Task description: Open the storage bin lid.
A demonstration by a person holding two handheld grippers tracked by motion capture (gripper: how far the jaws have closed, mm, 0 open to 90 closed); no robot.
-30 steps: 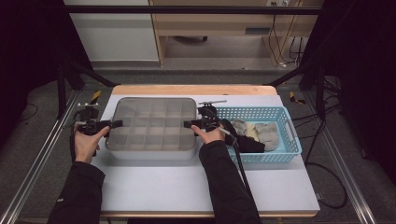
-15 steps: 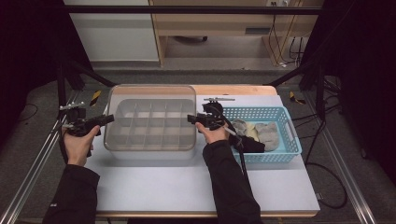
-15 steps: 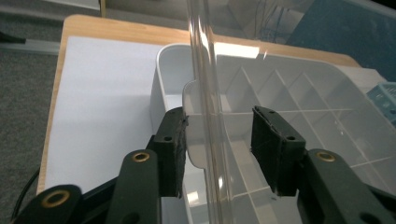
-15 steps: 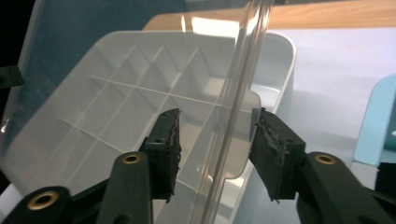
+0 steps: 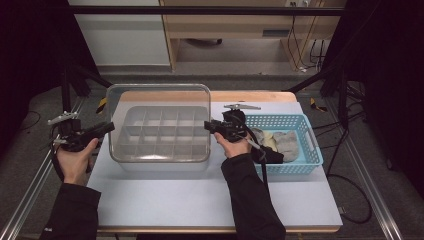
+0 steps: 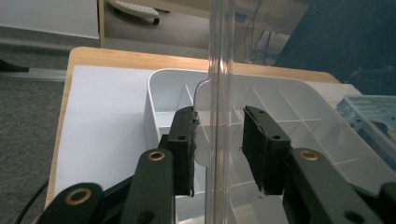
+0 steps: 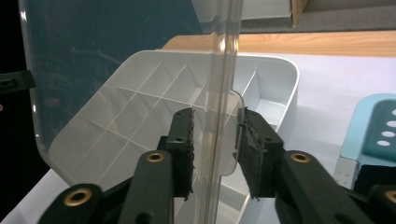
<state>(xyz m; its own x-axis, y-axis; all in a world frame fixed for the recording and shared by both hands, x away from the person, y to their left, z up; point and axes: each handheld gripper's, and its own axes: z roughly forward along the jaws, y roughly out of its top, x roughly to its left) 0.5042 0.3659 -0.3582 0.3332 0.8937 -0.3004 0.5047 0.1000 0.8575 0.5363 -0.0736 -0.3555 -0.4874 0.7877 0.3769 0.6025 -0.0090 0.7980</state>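
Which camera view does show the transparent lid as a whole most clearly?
The high view: the transparent lid appears entire, lifted above the white divided box. Each gripper view shows its edge between the jaws.

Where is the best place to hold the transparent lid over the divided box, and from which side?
Grip the clear lid by the rounded tab on each short edge, coming in level from left and right. The tabs are thin and flat, so fingers close over them easily; two opposite holds should keep the wide lid balanced.
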